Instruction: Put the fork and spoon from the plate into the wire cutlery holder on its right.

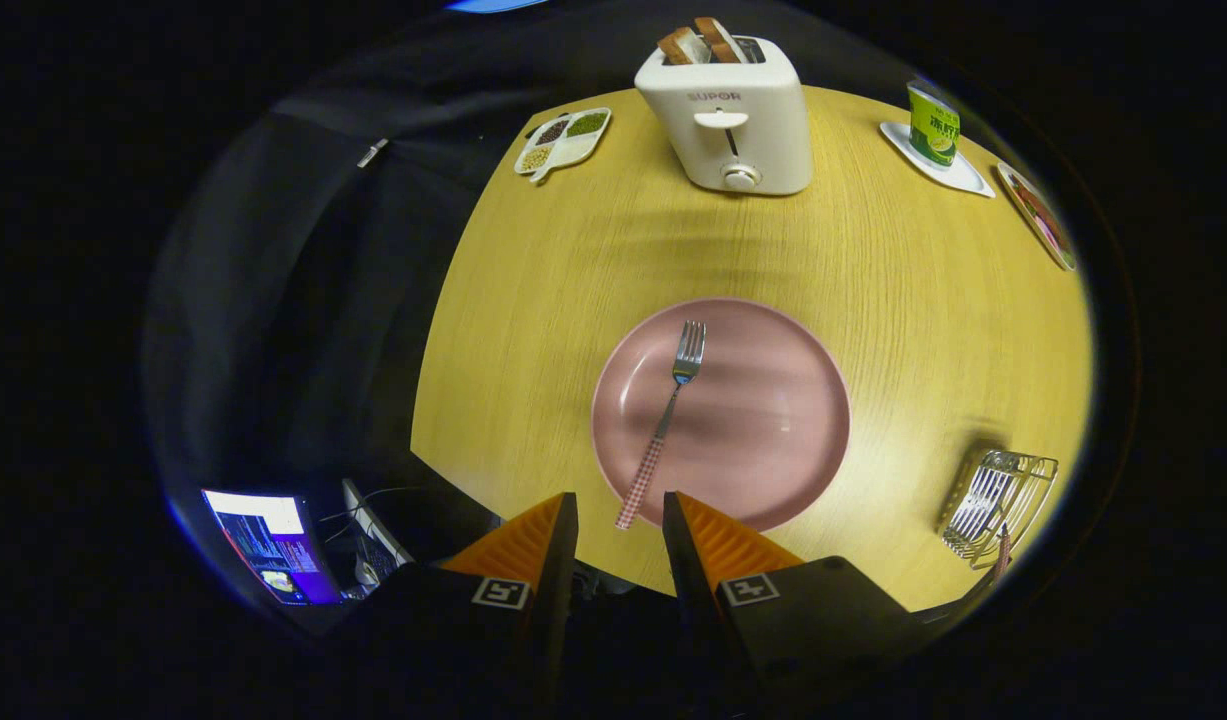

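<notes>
I see the table [573, 330] evenly and brightly lit from overhead, while the surroundings beyond it fall off to near black. Soft banded shadows cross the table between the toaster [728, 125] and the plate [783, 460], and a broad dim patch lies on the plate. The fork [673, 400] is sharp, with a small glint on its tines. Fisheye bends the table edge strongly. The holder [998, 495] is stretched and slightly soft. The gripper [619, 525], fingers apart, sits in shade. A screen [268, 540] glows low and blurred.

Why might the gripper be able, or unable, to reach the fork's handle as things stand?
Probably able: the gripper is open, and the fork lies on the plate with its handle end between the fingertips, nothing in between.
</notes>
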Action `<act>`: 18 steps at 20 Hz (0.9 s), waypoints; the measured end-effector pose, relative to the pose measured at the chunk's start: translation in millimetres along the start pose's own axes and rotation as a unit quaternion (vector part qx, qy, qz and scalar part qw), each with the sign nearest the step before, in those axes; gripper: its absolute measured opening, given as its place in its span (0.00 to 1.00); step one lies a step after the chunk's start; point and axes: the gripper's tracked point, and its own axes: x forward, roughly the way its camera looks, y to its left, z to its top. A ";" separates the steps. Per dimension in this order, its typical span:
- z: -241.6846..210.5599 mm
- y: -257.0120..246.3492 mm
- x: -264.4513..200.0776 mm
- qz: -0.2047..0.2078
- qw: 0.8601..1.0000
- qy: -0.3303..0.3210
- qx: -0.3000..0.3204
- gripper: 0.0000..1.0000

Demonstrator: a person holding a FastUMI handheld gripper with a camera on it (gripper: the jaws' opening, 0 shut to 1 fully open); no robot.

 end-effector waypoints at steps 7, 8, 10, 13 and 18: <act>-11.2 -10.9 62.2 -0.038 0.998 0.032 0.023 0.54; -11.5 -13.5 67.8 -0.044 0.998 0.034 0.028 0.55; -11.2 -15.8 75.5 -0.052 0.997 0.034 0.039 0.54; -12.6 -21.1 88.4 -0.060 0.996 0.035 0.055 0.54; -16.5 -28.6 108.1 -0.069 0.994 0.046 0.074 0.19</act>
